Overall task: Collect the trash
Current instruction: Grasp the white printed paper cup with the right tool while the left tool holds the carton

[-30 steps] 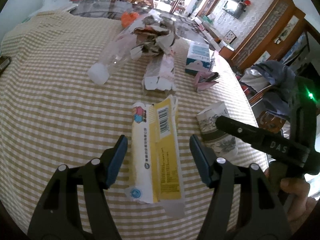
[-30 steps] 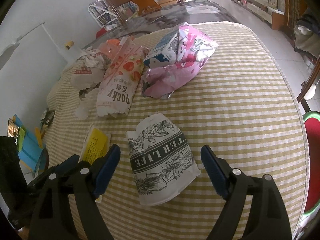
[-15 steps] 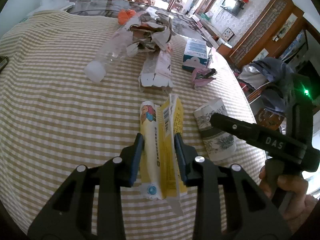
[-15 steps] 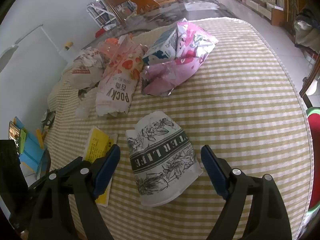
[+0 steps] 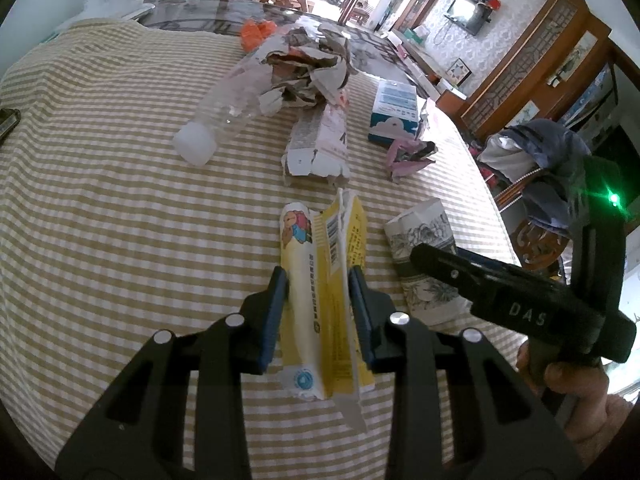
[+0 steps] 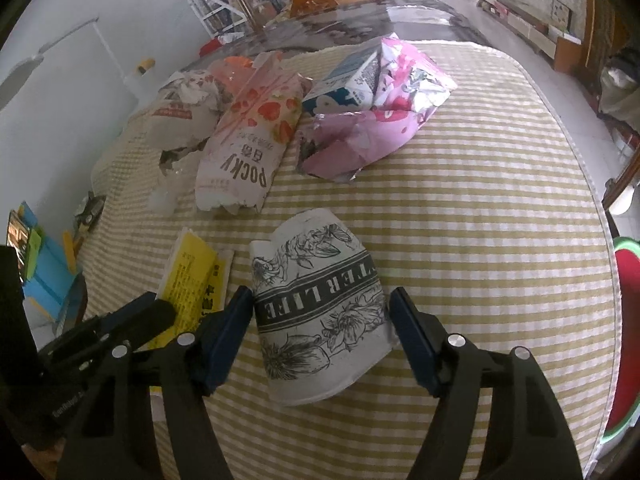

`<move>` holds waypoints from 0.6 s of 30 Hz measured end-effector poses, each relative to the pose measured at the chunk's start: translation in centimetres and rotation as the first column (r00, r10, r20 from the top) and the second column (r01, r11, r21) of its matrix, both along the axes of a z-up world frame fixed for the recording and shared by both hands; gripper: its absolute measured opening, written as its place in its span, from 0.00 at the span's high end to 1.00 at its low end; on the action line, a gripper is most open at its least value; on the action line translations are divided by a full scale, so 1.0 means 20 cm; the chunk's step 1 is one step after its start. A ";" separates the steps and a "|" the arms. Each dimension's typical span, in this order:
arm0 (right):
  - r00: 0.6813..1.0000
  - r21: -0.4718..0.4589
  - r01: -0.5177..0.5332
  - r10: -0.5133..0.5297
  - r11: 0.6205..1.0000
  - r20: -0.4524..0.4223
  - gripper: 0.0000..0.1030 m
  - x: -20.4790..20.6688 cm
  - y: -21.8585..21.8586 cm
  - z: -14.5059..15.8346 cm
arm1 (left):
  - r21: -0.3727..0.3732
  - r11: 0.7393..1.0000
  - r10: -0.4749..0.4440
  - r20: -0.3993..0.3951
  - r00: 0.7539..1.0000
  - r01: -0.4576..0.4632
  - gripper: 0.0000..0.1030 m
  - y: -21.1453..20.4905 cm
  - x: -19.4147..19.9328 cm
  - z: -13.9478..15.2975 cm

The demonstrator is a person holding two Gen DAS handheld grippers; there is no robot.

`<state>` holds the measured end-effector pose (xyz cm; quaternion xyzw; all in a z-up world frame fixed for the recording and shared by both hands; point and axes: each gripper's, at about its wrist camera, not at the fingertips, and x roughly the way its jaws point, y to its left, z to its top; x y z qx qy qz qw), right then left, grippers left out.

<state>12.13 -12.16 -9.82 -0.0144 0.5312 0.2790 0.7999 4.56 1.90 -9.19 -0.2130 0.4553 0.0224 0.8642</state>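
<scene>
My left gripper [image 5: 318,280] is shut on a flattened yellow and white carton [image 5: 320,280] lying on the checked tablecloth; both pads press its sides. The carton also shows in the right wrist view [image 6: 192,276]. My right gripper [image 6: 322,320] straddles a crushed black and white paper cup [image 6: 320,300], jaws close to its sides but not clearly pressing it. The cup shows in the left wrist view [image 5: 424,256] under the right gripper's finger.
Farther back lie a clear plastic bottle [image 5: 228,108], torn brown paper [image 5: 308,64], a Pocky box [image 6: 248,152], a blue and white carton [image 6: 348,80] and a pink foil wrapper [image 6: 372,128]. The table edge [image 6: 592,208] curves on the right.
My left gripper closed from wide open onto the yellow carton. My right gripper's jaws narrowed around the paper cup.
</scene>
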 end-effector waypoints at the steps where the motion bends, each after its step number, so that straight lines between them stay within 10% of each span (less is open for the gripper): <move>1: 1.000 -0.008 -0.002 0.002 1.000 0.015 0.34 -0.01 0.00 0.01 | 0.000 1.000 -0.002 0.000 1.000 0.002 0.70 0.00 0.00 0.00; 18: 0.996 0.036 0.054 -0.056 0.998 0.067 0.34 -0.03 -0.09 0.10 | -0.002 1.000 0.004 0.005 1.000 -0.004 0.70 0.02 0.00 0.00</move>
